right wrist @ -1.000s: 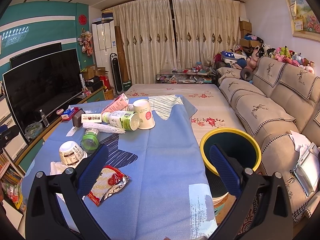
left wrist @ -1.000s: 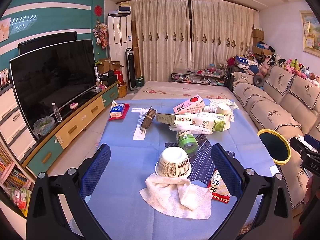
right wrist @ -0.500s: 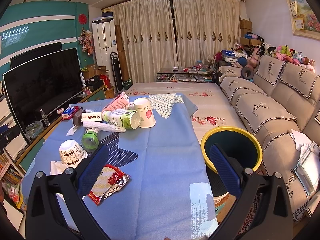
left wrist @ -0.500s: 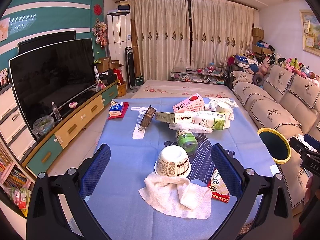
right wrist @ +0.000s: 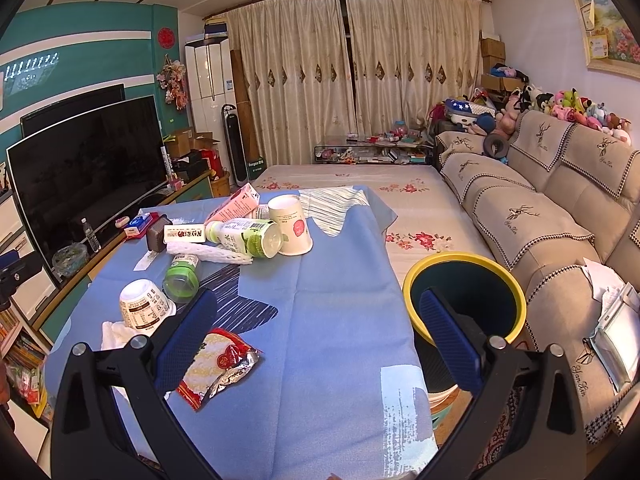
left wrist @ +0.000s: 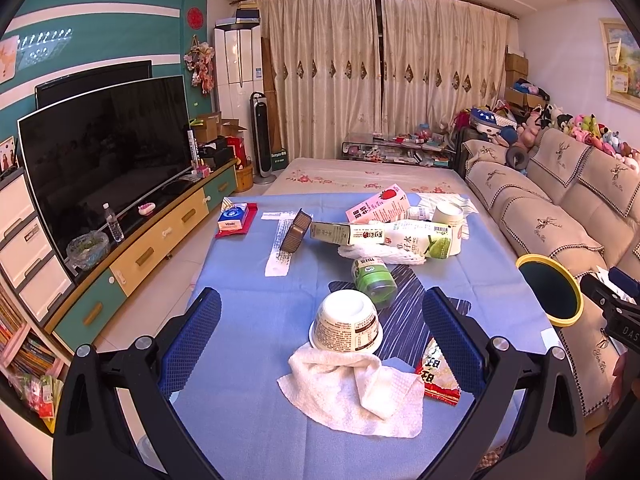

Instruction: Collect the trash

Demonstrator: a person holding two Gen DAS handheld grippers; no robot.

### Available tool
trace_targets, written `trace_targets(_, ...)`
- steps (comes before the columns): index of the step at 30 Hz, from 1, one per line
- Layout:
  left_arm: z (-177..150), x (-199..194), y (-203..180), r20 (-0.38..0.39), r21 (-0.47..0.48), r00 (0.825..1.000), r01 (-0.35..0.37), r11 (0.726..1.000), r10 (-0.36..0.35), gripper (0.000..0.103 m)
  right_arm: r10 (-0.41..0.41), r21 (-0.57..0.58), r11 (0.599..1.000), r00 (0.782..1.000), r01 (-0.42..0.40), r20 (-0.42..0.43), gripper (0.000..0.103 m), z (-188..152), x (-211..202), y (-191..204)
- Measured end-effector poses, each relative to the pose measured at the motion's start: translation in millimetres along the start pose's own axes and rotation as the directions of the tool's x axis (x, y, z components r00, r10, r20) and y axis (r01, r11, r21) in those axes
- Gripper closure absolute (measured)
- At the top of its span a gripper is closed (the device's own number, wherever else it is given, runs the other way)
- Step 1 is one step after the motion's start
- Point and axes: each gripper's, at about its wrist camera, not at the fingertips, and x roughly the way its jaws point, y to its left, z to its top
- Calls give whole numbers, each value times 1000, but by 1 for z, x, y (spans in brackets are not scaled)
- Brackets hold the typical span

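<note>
Trash lies on the blue tablecloth (left wrist: 248,280): an upturned white cup (left wrist: 346,326) on a white towel (left wrist: 352,392), a red snack wrapper (left wrist: 436,372), a green jar (left wrist: 374,280), a green-label bottle (left wrist: 420,242), a pink carton (left wrist: 378,208) and a paper cup (left wrist: 448,220). My left gripper (left wrist: 322,342) is open and empty, just short of the upturned cup. My right gripper (right wrist: 316,340) is open and empty above the cloth (right wrist: 332,320), with the wrapper (right wrist: 216,364) at its left finger. The yellow-rimmed bin (right wrist: 464,300) stands right of the table.
A TV (left wrist: 104,152) and low cabinet (left wrist: 140,256) run along the left. A beige sofa (right wrist: 552,216) is on the right behind the bin. A tissue pack (left wrist: 234,218) and a dark tray (left wrist: 296,230) lie at the table's far side.
Both views have shifted only slightly. Nothing on the table has moved and both grippers stay open.
</note>
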Motion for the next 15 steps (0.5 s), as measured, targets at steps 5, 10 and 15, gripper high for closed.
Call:
trace_targets(5,-1,2,0,-3,0,1000,0,1000,0,4,1,0,1000,1000,-1,0,6,0,0,0)
trace_targets(10,-1,5,0,-9,1,1000,-3,1000,3,4,1,2,1000,1000,-1,-4,6,-2,2,0)
trace_targets(15,-1,10,-1,-16,2,1000,-6,1000,6,4,3,2,1000,1000,-3,-8,6,-3,3,0)
